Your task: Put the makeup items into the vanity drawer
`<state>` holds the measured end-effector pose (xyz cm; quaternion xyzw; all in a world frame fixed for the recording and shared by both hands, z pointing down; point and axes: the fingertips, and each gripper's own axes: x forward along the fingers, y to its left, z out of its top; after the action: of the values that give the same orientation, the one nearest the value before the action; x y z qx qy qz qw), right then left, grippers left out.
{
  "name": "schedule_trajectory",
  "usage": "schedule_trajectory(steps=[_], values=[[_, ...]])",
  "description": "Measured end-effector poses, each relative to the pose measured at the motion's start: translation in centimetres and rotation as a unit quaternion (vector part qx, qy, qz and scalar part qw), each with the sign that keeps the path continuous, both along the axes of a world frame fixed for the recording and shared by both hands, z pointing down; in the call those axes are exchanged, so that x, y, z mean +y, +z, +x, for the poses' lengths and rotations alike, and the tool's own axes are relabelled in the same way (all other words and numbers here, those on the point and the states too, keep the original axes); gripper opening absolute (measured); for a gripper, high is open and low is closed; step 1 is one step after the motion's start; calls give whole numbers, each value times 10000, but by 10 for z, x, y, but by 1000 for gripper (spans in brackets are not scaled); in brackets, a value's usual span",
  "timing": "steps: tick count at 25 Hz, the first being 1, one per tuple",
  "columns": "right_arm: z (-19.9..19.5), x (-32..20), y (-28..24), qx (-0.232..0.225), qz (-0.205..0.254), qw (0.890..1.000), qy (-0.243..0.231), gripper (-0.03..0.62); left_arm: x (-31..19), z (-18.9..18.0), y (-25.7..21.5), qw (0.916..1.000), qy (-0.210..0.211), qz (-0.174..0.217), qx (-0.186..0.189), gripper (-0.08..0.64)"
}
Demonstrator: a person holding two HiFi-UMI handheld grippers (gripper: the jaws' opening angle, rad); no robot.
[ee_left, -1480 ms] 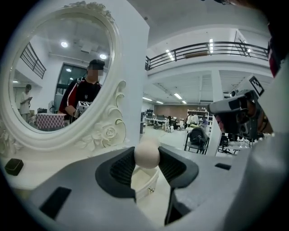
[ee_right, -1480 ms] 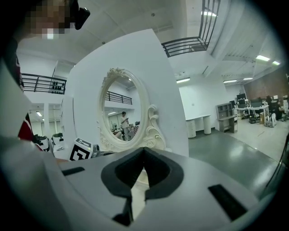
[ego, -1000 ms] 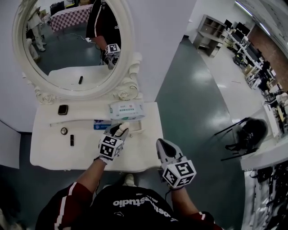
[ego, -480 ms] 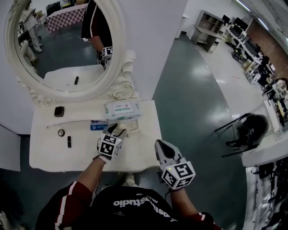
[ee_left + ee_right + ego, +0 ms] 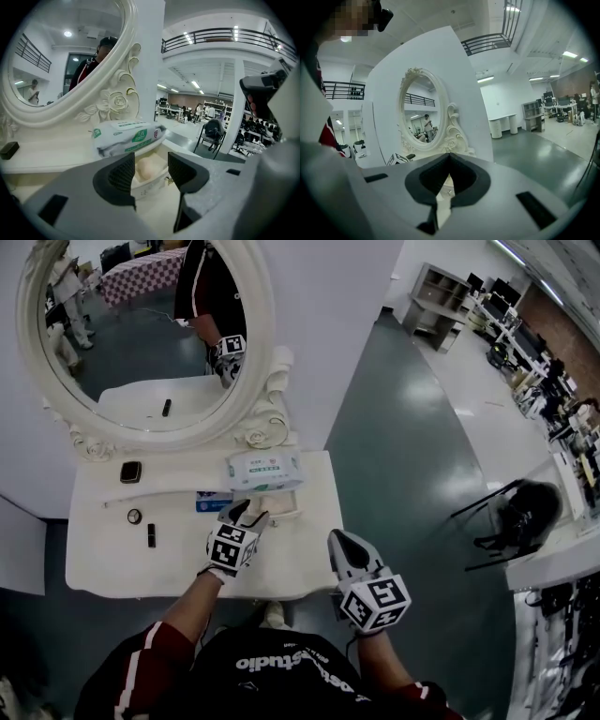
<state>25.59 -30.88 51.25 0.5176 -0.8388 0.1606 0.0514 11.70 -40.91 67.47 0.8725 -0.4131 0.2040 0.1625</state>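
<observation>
The left gripper [image 5: 247,513], mid-frame, has just spread its jaws wide and pinches nothing; a soft round beige puff [image 5: 144,168] lies past them in the little white drawer [image 5: 151,183]. The short black stick [image 5: 150,535], long way up-and-down, lies left of it on the smooth white table [image 5: 103,559], nearer this hand. The right gripper [image 5: 339,542], lower right, is closed and empty

On the counter [image 5: 103,559] I counted one pack of wet wipes [image 5: 265,471], one blue box [image 5: 212,502], one square dark compact [image 5: 130,472], one small round pot [image 5: 134,516] and one dark lipstick tube [image 5: 150,534], plus one open drawer [image 5: 149,186] holding one beige sponge [image 5: 146,168].
</observation>
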Motion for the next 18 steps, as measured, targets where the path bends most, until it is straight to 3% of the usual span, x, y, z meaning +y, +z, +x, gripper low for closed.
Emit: schedule_trajectory(steps=[8, 18], values=[[-14, -7, -1, 198, 28, 9998, 19, 3, 9, -27, -14, 9996, -145, 88, 205, 210], [-62, -4, -10, 236, 64, 9995, -213, 3, 20, -105, -34, 9971, -645, 289, 273, 210]])
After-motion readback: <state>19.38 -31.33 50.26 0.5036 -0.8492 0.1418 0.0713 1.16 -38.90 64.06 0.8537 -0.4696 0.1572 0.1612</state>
